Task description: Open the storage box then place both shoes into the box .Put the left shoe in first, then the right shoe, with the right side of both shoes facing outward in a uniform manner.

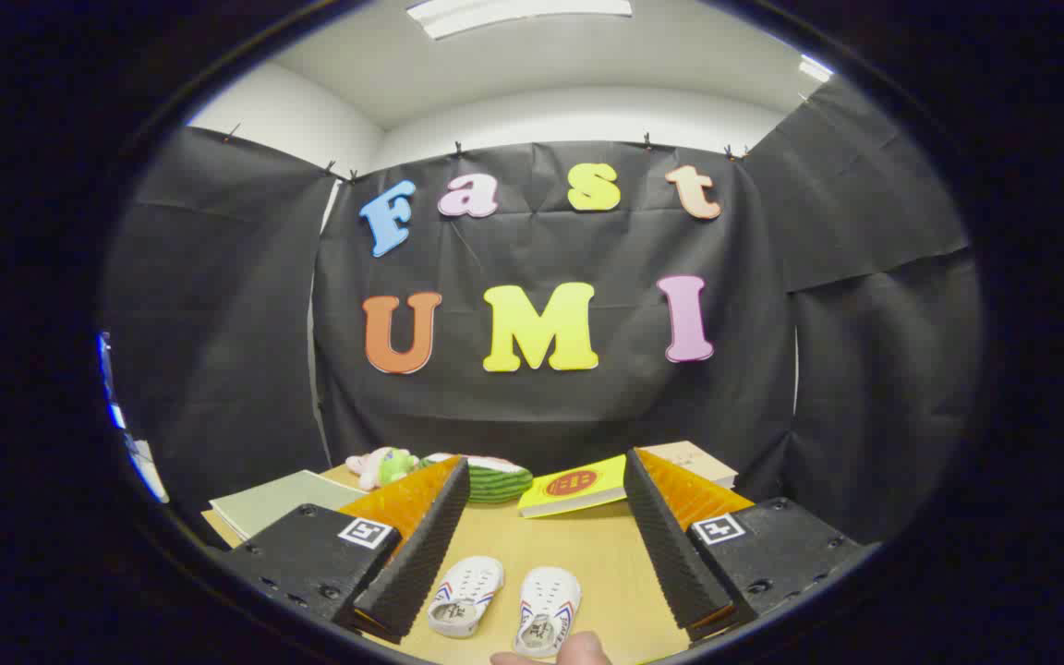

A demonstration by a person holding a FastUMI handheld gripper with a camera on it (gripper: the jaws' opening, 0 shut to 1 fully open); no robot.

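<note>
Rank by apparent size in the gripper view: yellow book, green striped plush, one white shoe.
1. Yellow book
2. Green striped plush: close to the book, and farther back, so unsure.
3. White shoe, between the open fingers.

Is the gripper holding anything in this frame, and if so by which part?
Nothing is held. The gripper is open, its fingers spread wide above the two shoes on the table.
</note>
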